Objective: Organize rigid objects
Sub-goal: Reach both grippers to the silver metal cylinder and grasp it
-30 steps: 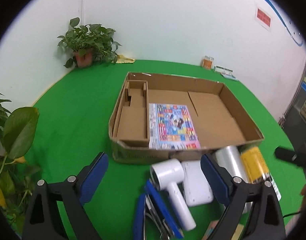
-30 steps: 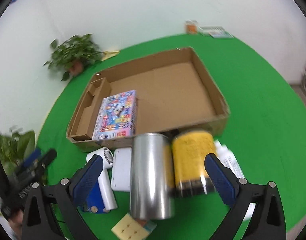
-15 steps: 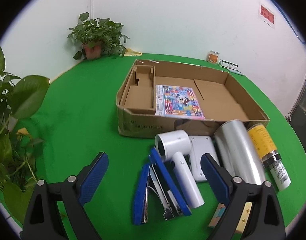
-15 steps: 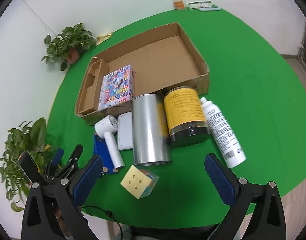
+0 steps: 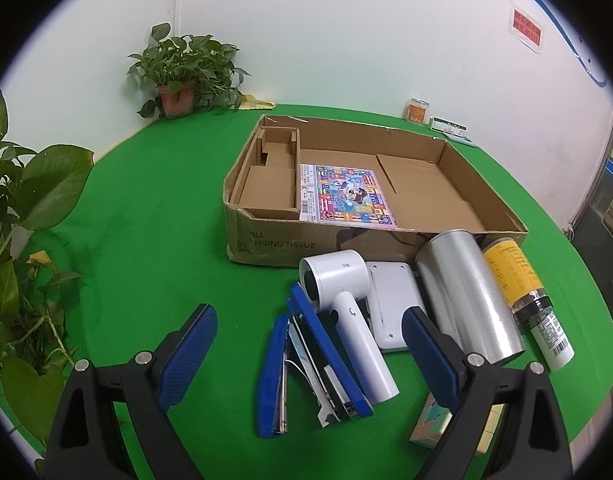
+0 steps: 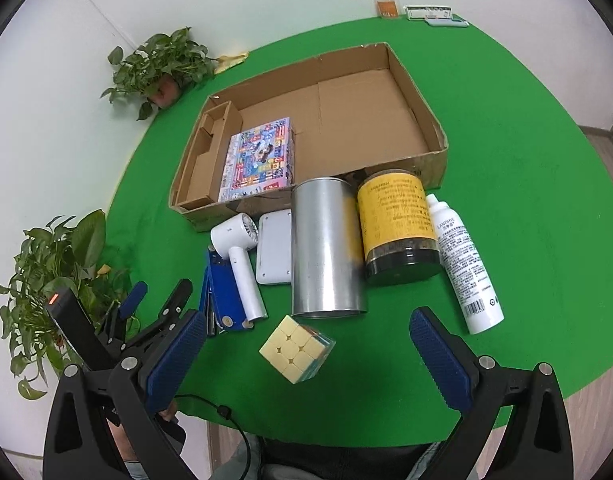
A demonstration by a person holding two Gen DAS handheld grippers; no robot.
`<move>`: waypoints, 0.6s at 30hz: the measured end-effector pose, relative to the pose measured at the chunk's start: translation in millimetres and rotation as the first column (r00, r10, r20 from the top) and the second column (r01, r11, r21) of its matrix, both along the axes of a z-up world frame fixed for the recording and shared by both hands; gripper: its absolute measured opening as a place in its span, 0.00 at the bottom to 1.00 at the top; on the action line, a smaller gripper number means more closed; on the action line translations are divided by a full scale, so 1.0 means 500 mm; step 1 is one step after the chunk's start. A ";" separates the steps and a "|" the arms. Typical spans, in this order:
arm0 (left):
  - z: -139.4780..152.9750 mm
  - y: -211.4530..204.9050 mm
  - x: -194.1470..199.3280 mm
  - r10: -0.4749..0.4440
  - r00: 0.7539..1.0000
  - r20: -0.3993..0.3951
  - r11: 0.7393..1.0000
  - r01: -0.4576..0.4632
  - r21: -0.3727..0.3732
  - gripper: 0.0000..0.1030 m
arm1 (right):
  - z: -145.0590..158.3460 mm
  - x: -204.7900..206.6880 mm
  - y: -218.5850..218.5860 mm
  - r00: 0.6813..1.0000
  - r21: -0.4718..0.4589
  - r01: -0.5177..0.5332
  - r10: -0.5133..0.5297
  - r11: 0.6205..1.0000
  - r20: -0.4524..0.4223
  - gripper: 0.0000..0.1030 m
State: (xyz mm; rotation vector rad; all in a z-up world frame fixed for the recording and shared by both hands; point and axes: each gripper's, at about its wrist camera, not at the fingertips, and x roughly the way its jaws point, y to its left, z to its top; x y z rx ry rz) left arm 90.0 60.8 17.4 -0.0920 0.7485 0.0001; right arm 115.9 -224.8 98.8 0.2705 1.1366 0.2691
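a round tabletop (image 6: 526, 208) covered in matte green felt sits against plain white walls, with a potted plant (image 5: 182, 76) at its far edge and a larger leafy plant (image 5: 22, 216) at the left. a shallow corrugated cardboard box (image 6: 436, 136) lies open on the felt; a folded cardboard divider fills its left end, and a flat colourful puzzle box (image 6: 260, 158) lies just beside that divider, on the box floor.

in front of the box the rigid things lie in a row on their sides: a smooth white handheld fan (image 6: 236, 254) resting over a blue stapler (image 6: 222, 292), a white rounded rectangular device (image 6: 272, 250), a brushed metal cylinder (image 6: 326, 248), a yellow-labelled jar (image 6: 398, 224) with a dark lid end, and a slim white spray bottle (image 6: 464, 264) with printed text. the cylinder and the jar touch each other and reach the box's front wall. a pale pastel puzzle cube (image 6: 296, 348) sits nearer, just in front of the cylinder's open end.

the left tool (image 5: 308, 354) has its ribbed blue pads spread wide above the stapler and fan, holding nothing. the right tool (image 6: 308, 364) is likewise spread wide and empty, with the cube between its fingers in view.
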 end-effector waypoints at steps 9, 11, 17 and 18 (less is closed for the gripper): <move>-0.016 0.004 0.050 -0.187 0.978 -0.091 0.955 0.159 -0.251 0.91 | -0.144 0.010 -0.002 0.993 -0.042 -0.057 0.061 0.998 0.096 0.99; -0.023 -0.007 0.068 -0.232 0.967 -0.102 0.933 0.192 -0.305 0.91 | -0.189 0.022 -0.007 0.996 -0.019 -0.048 0.050 0.999 0.074 0.99; -0.052 -0.076 0.130 -0.401 0.904 -0.151 0.850 0.305 -0.429 0.91 | -0.274 0.044 -0.010 0.999 0.133 0.029 -0.032 0.991 0.019 0.98; -0.055 -0.084 0.137 -0.410 0.899 -0.154 0.844 0.310 -0.437 0.91 | -0.281 0.049 -0.006 0.999 0.114 0.038 -0.041 0.993 0.024 0.98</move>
